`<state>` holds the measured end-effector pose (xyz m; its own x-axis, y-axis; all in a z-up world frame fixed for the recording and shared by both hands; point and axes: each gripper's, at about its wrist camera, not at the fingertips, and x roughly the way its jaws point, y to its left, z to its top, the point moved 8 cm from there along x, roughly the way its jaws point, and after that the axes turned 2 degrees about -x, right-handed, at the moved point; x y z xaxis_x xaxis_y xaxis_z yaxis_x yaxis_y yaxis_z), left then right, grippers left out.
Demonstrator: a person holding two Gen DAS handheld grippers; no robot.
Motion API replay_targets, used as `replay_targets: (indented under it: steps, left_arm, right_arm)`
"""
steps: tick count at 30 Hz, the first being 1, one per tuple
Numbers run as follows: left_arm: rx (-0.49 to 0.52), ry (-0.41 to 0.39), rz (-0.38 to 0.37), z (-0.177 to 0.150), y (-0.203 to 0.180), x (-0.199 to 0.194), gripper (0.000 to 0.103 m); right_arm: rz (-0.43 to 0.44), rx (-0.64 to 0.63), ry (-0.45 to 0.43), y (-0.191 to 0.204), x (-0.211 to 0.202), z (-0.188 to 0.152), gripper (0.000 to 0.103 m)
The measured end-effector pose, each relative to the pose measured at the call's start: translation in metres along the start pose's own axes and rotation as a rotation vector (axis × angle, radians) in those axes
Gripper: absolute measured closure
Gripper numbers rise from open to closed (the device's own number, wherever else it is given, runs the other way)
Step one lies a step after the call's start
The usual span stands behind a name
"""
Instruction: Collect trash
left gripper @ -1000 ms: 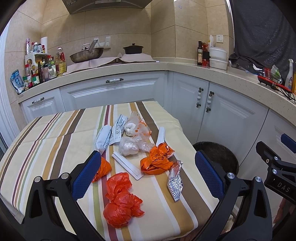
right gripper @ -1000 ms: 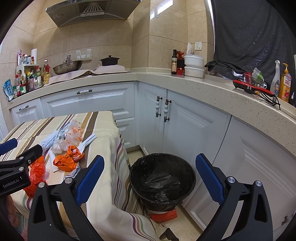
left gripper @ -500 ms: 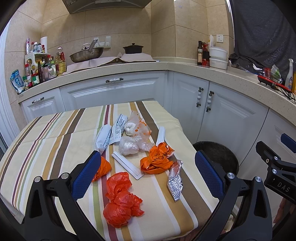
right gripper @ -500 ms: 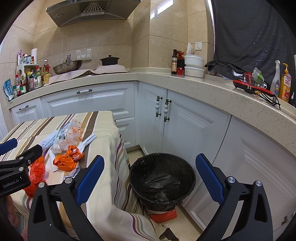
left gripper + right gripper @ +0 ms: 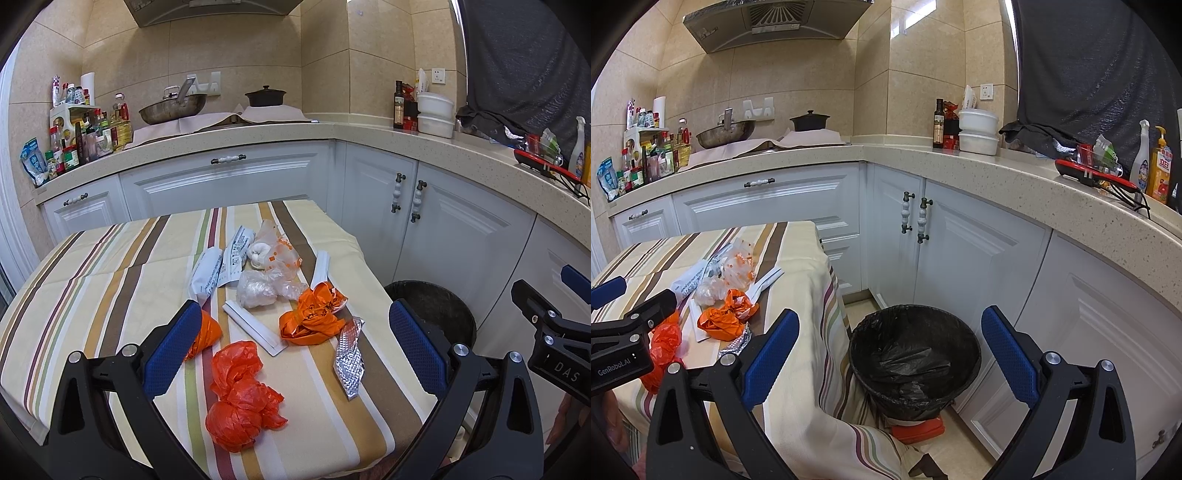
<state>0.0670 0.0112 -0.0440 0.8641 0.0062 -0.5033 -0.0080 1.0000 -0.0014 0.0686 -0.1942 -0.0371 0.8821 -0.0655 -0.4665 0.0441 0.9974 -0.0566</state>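
Left claw [image 5: 291, 347] gapes above trash; right claw [image 5: 890, 354] gapes over bin [image 5: 914, 358].

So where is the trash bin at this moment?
The trash bin stands on the floor, centred in the right wrist view, between the striped table on its left and the white corner cabinets; both grippers are open and hold nothing.
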Motion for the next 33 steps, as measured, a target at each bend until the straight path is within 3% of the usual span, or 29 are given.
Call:
replay_targets:
  steps: [23,33]
  left_arm:
    - [0.000,0.004,0.000,-0.002,0.000,-0.001,0.004]
    - [-0.021,0.031,0.035,-0.025,0.038,-0.001,0.004]
  right_arm:
    - [0.003,0.002,0.001,0.000,-0.004,-0.003,0.007]
    - [0.129,-0.038,0.033,0.032,0.010,-0.013,0.007]
